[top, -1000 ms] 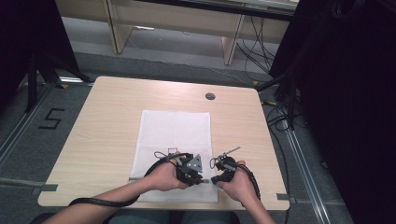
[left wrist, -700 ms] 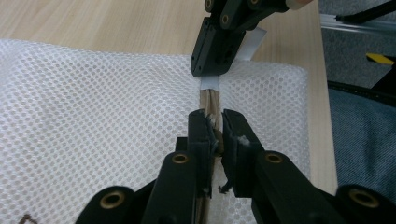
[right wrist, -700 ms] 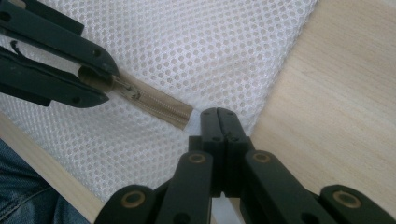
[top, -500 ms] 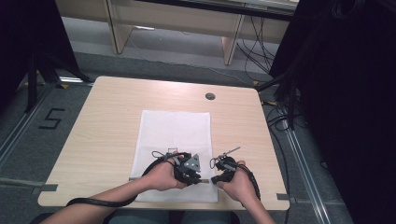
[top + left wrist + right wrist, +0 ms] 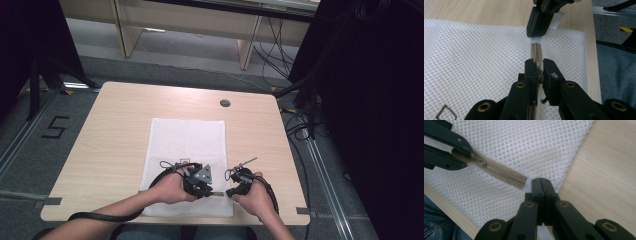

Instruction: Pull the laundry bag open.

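Observation:
A white mesh bag point(image 5: 187, 137) lies flat on the wooden table point(image 5: 115, 130), with its tan zipper point(image 5: 504, 173) along the near edge. My left gripper point(image 5: 538, 72) is shut on the zipper pull point(image 5: 477, 160), over the bag's near right part. My right gripper point(image 5: 541, 186) is shut on a white tab point(image 5: 535, 40) at the zipper's end, by the bag's near right corner. In the high view the left gripper point(image 5: 212, 191) and the right gripper point(image 5: 230, 191) point at each other, tips a short way apart.
A round cable hole point(image 5: 225, 103) sits in the table's far part. The table's near edge point(image 5: 175, 220) runs just behind both hands. Desk legs and cables stand on the floor beyond, and a dark curtain point(image 5: 370, 100) hangs to the right.
My left gripper has edged slightly to the left along the zipper. The right gripper has stayed in place.

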